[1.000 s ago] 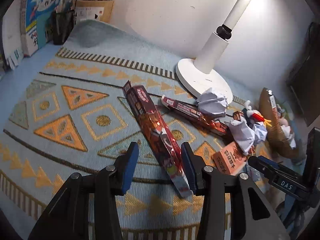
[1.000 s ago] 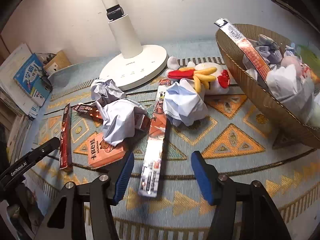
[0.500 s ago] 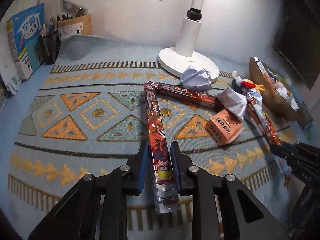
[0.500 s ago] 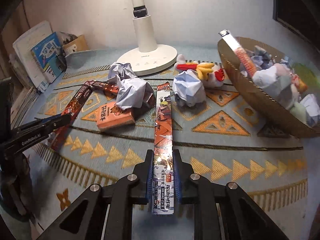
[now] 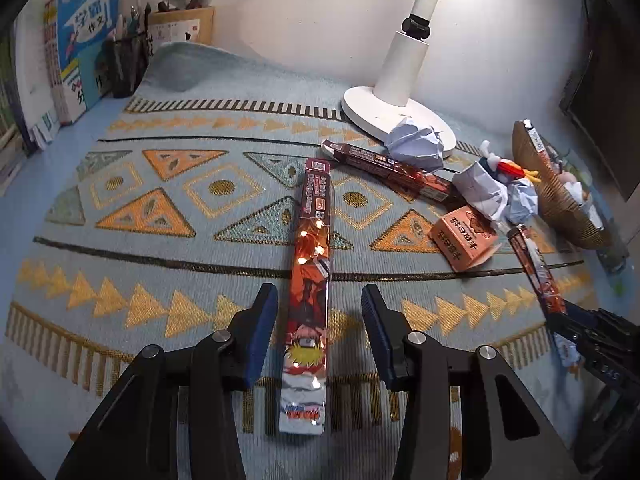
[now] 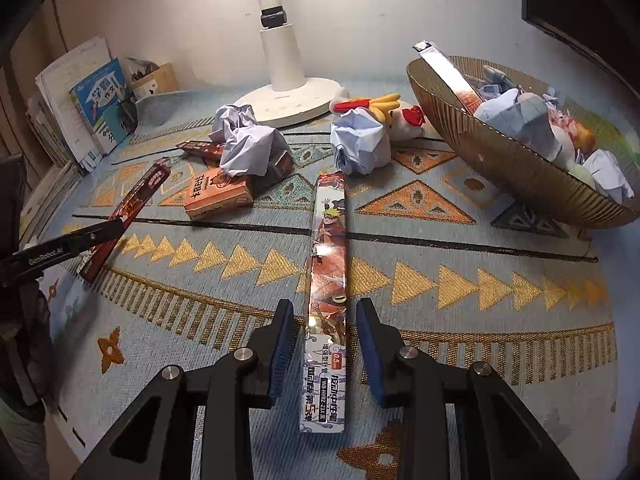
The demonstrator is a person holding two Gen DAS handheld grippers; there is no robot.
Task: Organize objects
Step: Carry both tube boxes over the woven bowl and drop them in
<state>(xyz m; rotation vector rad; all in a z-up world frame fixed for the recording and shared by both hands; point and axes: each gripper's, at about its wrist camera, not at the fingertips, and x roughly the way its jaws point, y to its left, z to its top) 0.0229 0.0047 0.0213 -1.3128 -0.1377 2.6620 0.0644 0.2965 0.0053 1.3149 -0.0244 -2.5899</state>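
Observation:
A long pen box with a cartoon print [image 5: 312,240] lies flat on the patterned mat, pointing away from me. My left gripper [image 5: 318,296] straddles its near half. Its jaws are opening, with a gap on each side of the box. A second pen box [image 6: 328,248] lies the same way between the fingers of my right gripper [image 6: 325,312]. Those jaws are also opening and the pads stand clear of it. A third box [image 5: 394,170] lies slanted near the lamp base.
A woven basket [image 6: 500,168] with crumpled paper and a box stands at the right. Paper balls [image 6: 252,150], an orange carton [image 6: 218,196] and a plush toy [image 6: 400,120] sit mid-mat by the lamp base [image 6: 288,100]. Books [image 5: 80,48] and a pen holder [image 5: 124,64] line the left.
A second ago both grippers were wide over slanted boxes. Half a second ago each was shut on its box. Now both have parted, and the boxes lie straight.

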